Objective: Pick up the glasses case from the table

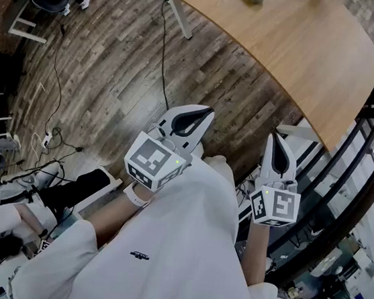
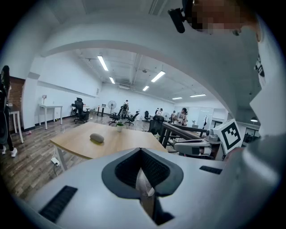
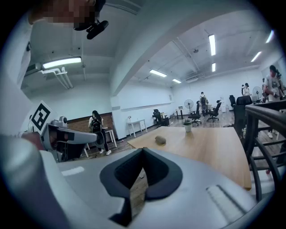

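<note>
Well back from the table [image 1: 287, 49], over the wooden floor [image 1: 115, 69], holding the left gripper [image 2: 141, 151] and the right gripper [image 3: 143, 150] side by side, both pointing slightly downward toward the tabletop. Showing both pairs of jaws closed tip to tip, with nothing between them. Locating the glasses case [image 2: 97, 138] lying untouched on the tabletop, near a small potted plant [image 2: 119, 126] and well apart from both grippers. Judging the step in hand as the approach, with no grasp yet begun. Calling next for closing the distance to the table, opening one gripper's jaws wider than the case, bringing them down around its rounded body, and closing firmly before lifting.
</note>
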Demonstrator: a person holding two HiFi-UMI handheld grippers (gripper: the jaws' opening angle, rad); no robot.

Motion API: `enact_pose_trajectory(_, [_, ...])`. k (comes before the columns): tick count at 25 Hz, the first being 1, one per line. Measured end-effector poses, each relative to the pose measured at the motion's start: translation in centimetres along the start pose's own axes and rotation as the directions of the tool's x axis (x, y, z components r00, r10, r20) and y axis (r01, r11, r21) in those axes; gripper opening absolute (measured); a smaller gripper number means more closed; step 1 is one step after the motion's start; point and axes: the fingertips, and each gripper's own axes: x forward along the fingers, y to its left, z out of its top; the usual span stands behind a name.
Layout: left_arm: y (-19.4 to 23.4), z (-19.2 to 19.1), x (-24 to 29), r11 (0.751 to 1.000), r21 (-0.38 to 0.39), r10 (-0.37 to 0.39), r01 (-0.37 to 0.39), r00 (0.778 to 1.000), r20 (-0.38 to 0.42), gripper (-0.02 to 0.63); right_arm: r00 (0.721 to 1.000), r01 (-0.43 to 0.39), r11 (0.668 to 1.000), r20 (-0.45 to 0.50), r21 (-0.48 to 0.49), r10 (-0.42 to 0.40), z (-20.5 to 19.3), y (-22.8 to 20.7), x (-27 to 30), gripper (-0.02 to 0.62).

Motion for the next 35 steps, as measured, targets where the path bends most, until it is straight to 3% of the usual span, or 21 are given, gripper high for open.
enact_pose_trajectory(4, [1.1,0.0,-0.3,1.000,-0.013,-0.002,0.002,1.000,-0.015,0.003,1.000,-0.006,1.000,-0.013,-0.007,0.006,0.6,1.3,1.0,0.011])
enact_pose_trajectory(8, [3.6,1.3,-0.8,1.000,-0.027,-0.002,0.003,1.000,0.014,0.003,0.999,0.025,0.999,-0.030,-0.036,-0.026,1.8,2.0,2.7,0.011])
enact_pose_trajectory(16, [9.3,2.4,-2.3,0.998,-0.058,0.032,-0.029,0.998,0.057,0.003,0.998,0.011,1.000,-0.066,-0.026,-0.013,2.7,4.6,6.9,0.011])
enact_pose_trajectory(20, [11.8,2.0,-3.4,0.996,-0.077,0.055,-0.049,0.996,0.074,0.003,0.998,-0.002,0.999,-0.065,-0.045,-0.001,3.0,5.9,8.9,0.011])
enact_pose_trajectory(26, [14.9,1.6,-5.5,0.993,-0.098,0.071,-0.063,0.994,0.080,0.003,0.996,0.024,0.999,-0.081,0.021,-0.022,2.7,7.1,11.0,0.011])
enact_pose_trajectory(35, [17.4,0.7,-7.3,0.989,-0.124,0.092,-0.081,0.992,0.089,0.003,0.995,0.009,1.000,-0.103,0.001,-0.009,2.5,9.2,12.6,0.011])
